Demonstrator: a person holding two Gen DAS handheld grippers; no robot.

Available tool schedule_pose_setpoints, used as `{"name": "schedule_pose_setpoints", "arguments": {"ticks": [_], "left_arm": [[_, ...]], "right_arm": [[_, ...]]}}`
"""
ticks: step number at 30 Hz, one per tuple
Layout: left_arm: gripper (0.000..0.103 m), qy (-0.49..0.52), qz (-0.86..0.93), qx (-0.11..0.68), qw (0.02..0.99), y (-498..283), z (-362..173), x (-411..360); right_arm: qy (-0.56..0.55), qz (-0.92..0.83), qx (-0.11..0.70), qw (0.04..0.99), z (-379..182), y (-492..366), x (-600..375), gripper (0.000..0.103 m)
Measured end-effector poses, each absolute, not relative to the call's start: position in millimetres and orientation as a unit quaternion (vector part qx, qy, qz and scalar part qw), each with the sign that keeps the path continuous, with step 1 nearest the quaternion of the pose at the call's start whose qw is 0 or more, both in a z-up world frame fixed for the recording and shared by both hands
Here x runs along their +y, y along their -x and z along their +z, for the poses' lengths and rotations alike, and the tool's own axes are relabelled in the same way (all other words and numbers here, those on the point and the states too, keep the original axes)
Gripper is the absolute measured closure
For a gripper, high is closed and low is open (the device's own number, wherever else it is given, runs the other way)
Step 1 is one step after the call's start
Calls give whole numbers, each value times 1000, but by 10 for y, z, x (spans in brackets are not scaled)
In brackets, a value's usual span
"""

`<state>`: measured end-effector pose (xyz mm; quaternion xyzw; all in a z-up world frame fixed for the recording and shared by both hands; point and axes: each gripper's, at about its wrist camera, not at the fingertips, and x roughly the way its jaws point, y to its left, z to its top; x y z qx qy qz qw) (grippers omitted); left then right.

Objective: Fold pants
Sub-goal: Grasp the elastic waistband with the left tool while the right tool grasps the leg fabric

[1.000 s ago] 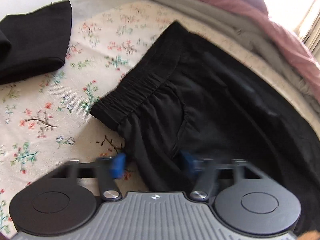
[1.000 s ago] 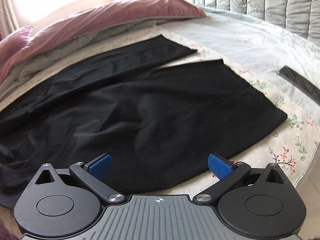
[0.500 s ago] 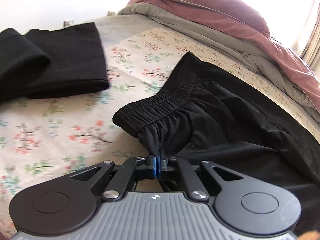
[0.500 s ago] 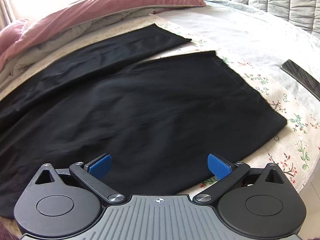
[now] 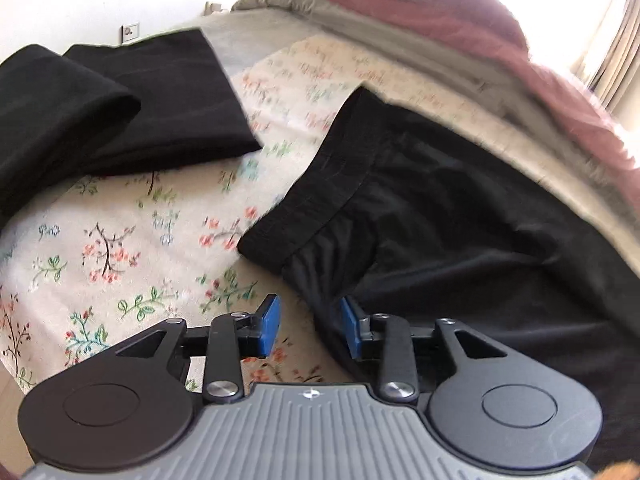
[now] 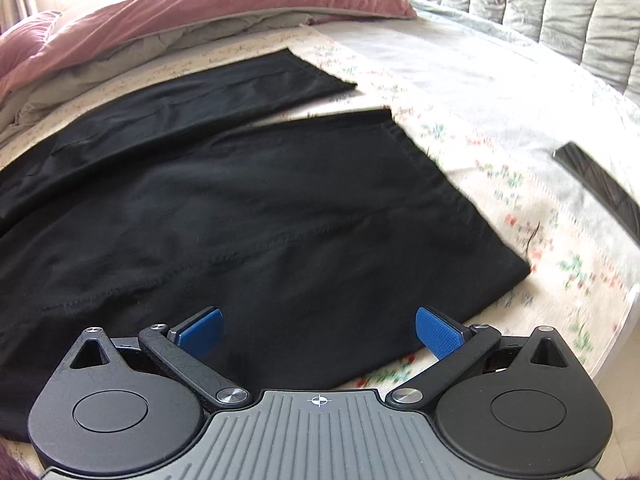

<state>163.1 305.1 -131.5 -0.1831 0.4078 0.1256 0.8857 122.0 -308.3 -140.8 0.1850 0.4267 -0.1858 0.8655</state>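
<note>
A pair of black pants lies spread across a bed covered by a floral sheet. Half a second ago the left claw was clenched on the fabric just below the elastic waistband; now its blue pads have let go and the jaws are opening. A fold of the pants' edge sits in the gap, with neither pad pressing on it. The waistband corner, lifted before, has dropped back onto the sheet.

The right claw is released, jaws wide, hovering over the near pant leg much as it was a second ago. The leg's hem runs diagonally to the right, with bare floral sheet beyond it. The far leg lies apart, a wedge of sheet between the two.

Folded black garments rest on the sheet, well apart from the waistband. A pink duvet is bunched along the bed's far side.
</note>
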Motion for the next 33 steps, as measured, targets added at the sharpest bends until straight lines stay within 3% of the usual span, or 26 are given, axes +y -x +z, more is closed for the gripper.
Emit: {"name": "schedule_pose_setpoints", "arguments": {"ticks": [3, 5, 14, 18, 24, 26, 28, 29, 30, 32, 33], "left_arm": [[34, 163, 121, 383, 901, -1744, -1135, 3009], [15, 144, 111, 379, 907, -1950, -1086, 2977], [12, 127, 98, 431, 888, -3150, -1209, 3041], [12, 120, 125, 452, 875, -3602, -1314, 3087], [14, 42, 146, 453, 878, -4073, -1512, 2914], [33, 32, 166, 454, 875, -4129, -1614, 2868], [44, 32, 185, 442, 877, -4127, -1705, 2838], [47, 29, 191, 436, 879, -4109, -1746, 2817], [48, 22, 196, 427, 882, -4104, -1772, 2791], [51, 9, 202, 417, 886, -4089, -1775, 2750], [52, 6, 202, 416, 887, -4102, -1763, 2748]], "right_arm": [[-173, -180, 417, 874, -1325, -1259, -3140, 0], [-161, -171, 412, 880, -1269, -1368, -3155, 0], [-160, -158, 413, 883, -1199, -2106, -3556, 0], [-130, -172, 438, 873, -1310, -2557, -3877, 0], [-199, -179, 438, 858, -1461, -3230, -4459, 0], [-206, -188, 437, 855, -1517, -3460, -4579, 0], [-219, -192, 437, 851, -1596, -3638, -4650, 2], [-234, -192, 436, 848, -1651, -3691, -4676, 8], [-247, -194, 437, 843, -1708, -3742, -4706, 28], [-249, -208, 440, 837, -1796, -3807, -4680, 52], [-235, -214, 434, 843, -1788, -3818, -4644, 70]]}}
